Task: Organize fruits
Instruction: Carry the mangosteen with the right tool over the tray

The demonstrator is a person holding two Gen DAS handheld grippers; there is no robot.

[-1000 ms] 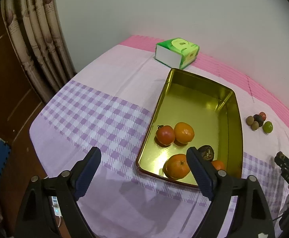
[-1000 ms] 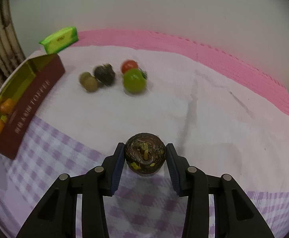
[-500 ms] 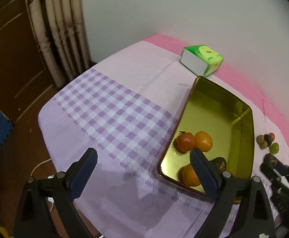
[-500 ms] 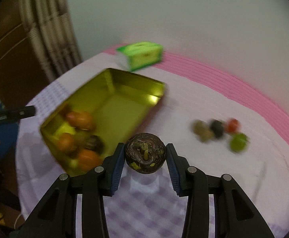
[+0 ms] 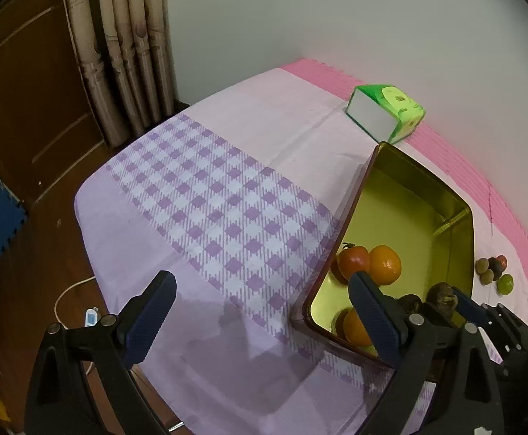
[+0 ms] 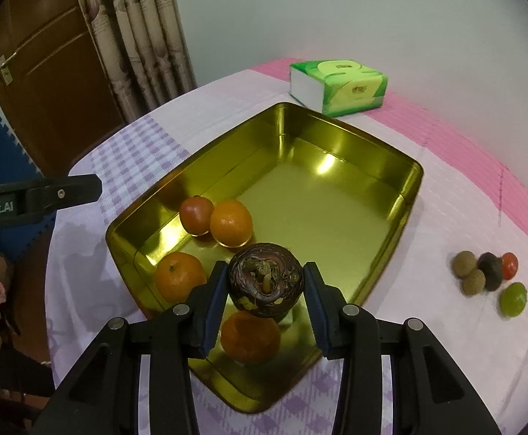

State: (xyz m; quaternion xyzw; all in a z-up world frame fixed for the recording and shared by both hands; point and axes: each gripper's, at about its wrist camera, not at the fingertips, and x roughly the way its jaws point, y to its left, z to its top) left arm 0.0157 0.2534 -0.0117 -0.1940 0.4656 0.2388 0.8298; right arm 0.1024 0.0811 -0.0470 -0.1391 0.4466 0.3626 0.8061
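- Right gripper pinches a dark round fruit between its blue pads, stem end facing the camera. The fruit is held above the near end of the gold tin.
- Left gripper is spread wide with nothing between the pads; it hangs over the checked cloth, just left of the tin's near corner. Last second's widening has almost levelled off.
- In the tin, near end: a red tomato touching an orange; a second orange at the near left wall; a third orange directly under the held fruit. The far half of the tin floor is bare.
- From the left wrist view, another dark fruit lies in the tin next to the right gripper's tip; partly hidden.
- On the cloth right of the tin, well apart from it: a small cluster of two brown round fruits, one black fruit, one small red fruit and a green fruit, all close together.
- Green tissue pack sits beyond the tin's far end, near the wall.
- Curtain and wooden door behind the table's left side.
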